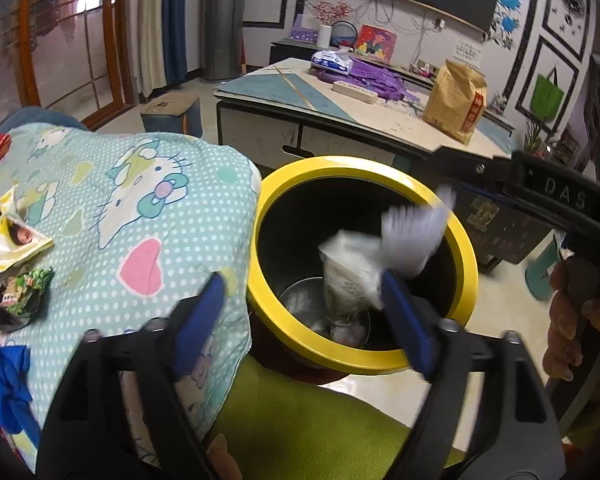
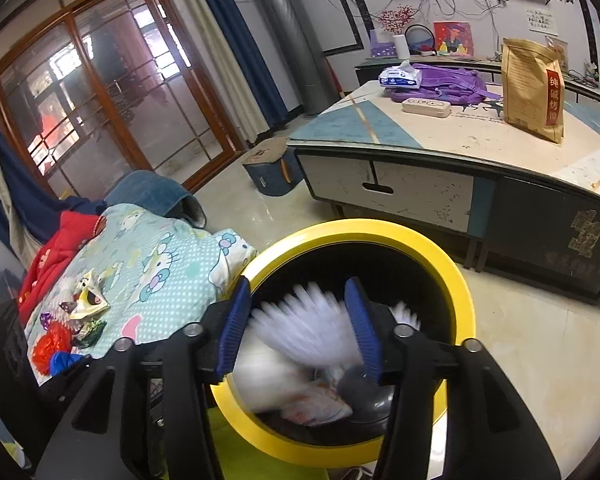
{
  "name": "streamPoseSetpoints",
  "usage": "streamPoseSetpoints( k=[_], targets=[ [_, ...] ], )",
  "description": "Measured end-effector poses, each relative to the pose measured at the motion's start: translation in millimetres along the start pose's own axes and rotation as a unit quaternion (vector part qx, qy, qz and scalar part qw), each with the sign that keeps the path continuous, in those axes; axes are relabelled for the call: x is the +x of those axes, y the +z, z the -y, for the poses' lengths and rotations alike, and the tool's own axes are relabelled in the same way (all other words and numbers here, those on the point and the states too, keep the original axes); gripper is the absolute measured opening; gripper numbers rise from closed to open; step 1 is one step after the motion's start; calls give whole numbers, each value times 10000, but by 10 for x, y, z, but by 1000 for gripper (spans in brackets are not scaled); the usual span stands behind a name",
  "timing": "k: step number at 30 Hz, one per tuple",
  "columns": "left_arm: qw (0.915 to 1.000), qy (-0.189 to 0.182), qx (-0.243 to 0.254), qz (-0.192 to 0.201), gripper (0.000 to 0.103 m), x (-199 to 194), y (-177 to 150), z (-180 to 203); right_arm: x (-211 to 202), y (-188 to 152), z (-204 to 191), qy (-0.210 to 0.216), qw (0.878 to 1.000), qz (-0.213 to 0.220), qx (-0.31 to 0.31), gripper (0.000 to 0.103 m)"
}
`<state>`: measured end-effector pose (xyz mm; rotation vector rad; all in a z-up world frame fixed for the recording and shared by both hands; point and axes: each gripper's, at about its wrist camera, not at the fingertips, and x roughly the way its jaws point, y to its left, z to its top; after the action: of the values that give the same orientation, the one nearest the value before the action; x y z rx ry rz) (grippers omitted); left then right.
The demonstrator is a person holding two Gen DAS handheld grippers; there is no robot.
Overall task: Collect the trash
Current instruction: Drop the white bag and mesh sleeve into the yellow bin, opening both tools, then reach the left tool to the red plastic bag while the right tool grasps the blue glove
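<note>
A black bin with a yellow rim (image 1: pixel 466 248) (image 2: pixel 466 292) stands on the floor beside a Hello Kitty pillow (image 1: pixel 140 208) (image 2: pixel 152 268). A white bag (image 1: pixel 352 276) and a blurred white piece (image 1: pixel 414 232) (image 2: pixel 308 328) are falling into the bin. My left gripper (image 1: pixel 300 320) is open over the bin's near rim, empty. My right gripper (image 2: pixel 300 328) is open above the bin mouth, with the blurred white trash between and below its fingers. Wrappers (image 1: pixel 14 240) (image 2: pixel 86 304) lie on the pillow at the left.
A low table (image 1: pixel 260 88) (image 2: pixel 460 140) stands behind the bin with a brown paper bag (image 1: pixel 456 100) (image 2: pixel 532 88), a purple backpack (image 2: pixel 448 84), tissues and a power strip. A small stool (image 1: pixel 172 116) sits on the floor. Red and blue clothes (image 2: pixel 56 256) lie by the pillow.
</note>
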<state>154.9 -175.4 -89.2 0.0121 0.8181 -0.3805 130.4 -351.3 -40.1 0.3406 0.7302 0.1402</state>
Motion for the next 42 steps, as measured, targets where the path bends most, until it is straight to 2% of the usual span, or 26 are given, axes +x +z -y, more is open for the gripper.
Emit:
streamPoseSetpoints(
  k=[3, 6, 12, 19, 27, 42],
  targets=[
    [9997, 19, -178, 143, 87, -124, -2, -93, -38, 2, -45, -77, 9999, 85, -108, 55],
    [9987, 133, -358, 345, 92, -274, 11, -197, -78, -7, -131, -88, 9995, 171, -262, 56],
    [9942, 410, -605, 790, 92, -605, 42, -372, -215, -35, -380, 100, 9969, 413, -655, 64],
    [9871, 657, -854, 1184, 92, -940, 29, -582, -345, -76, -667, 374, 9930, 561, -965, 68],
    [9781, 861, -1216, 1455, 92, -1210, -6, -847, -473, -149, -1024, 679, 9858, 695, -1371, 68],
    [9588, 1259, -1754, 1846, 92, -1641, -120, -1305, -565, -307, -1702, 1300, 9690, 661, -1993, 71]
  ],
)
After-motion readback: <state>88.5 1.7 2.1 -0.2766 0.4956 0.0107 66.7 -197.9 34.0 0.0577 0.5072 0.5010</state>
